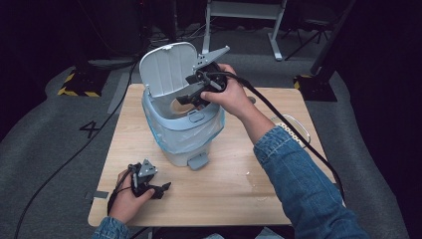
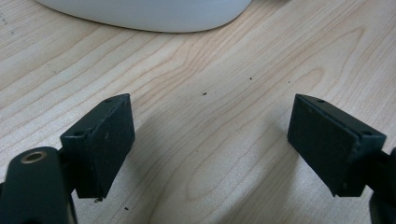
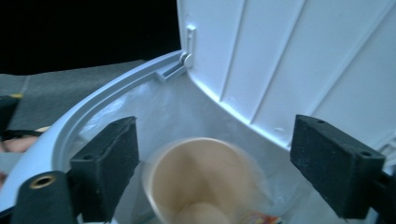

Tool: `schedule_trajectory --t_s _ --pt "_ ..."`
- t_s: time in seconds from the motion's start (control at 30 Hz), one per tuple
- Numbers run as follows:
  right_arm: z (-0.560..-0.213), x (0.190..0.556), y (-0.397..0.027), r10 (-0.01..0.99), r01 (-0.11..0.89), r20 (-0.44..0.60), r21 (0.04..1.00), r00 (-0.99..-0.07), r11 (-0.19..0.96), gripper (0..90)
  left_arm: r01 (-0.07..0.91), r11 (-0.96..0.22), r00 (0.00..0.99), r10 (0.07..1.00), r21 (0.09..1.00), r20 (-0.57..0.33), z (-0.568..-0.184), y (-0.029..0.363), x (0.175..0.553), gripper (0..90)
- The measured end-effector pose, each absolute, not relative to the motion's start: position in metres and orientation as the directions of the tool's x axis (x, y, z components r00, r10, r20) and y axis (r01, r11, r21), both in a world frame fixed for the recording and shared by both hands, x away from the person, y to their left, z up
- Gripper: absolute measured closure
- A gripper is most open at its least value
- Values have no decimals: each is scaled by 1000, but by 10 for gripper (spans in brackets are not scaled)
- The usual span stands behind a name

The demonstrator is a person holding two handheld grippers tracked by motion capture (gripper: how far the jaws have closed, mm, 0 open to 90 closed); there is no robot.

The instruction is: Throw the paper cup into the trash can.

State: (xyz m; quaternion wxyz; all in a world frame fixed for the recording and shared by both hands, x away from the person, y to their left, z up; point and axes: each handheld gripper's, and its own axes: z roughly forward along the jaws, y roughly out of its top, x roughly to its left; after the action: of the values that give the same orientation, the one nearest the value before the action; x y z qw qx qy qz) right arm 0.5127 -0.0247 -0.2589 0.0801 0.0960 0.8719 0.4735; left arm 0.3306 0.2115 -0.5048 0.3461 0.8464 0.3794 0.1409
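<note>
A small white pedal bin (image 1: 181, 134) with a clear bag liner stands on the wooden table (image 1: 234, 184), its lid (image 1: 166, 67) tipped up and back. My right gripper (image 1: 188, 97) hangs over the bin's mouth, open. In the right gripper view a tan paper cup (image 3: 201, 179), blurred, lies below the open right gripper (image 3: 215, 140), inside the liner and free of the pads (image 3: 112, 158). The lid's ribbed underside (image 3: 289, 56) rises just behind. My left gripper (image 1: 161, 189) rests low on the table at the front left, open and with nothing in it (image 2: 210, 135); the bin's base (image 2: 149, 14) is just ahead.
The bin's grey pedal (image 1: 198, 161) sticks out toward me. A white wire-like object (image 1: 294, 125) lies at the table's right edge under the right gripper's cable. Small crumbs (image 1: 249, 174) dot the wood. Cables and stand feet sit on the floor beyond.
</note>
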Motion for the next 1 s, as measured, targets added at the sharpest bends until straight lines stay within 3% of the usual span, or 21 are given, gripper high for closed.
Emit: schedule_trajectory --t_s 0.4,1.0 --pt "-245 504 -47 268 69 -80 861 -960 504 190 544 -474 675 738 693 -25 -505 212 331 150" --pt "-215 480 -161 379 115 -93 863 -921 491 260 544 -474 676 736 692 -27 -505 213 330 153"
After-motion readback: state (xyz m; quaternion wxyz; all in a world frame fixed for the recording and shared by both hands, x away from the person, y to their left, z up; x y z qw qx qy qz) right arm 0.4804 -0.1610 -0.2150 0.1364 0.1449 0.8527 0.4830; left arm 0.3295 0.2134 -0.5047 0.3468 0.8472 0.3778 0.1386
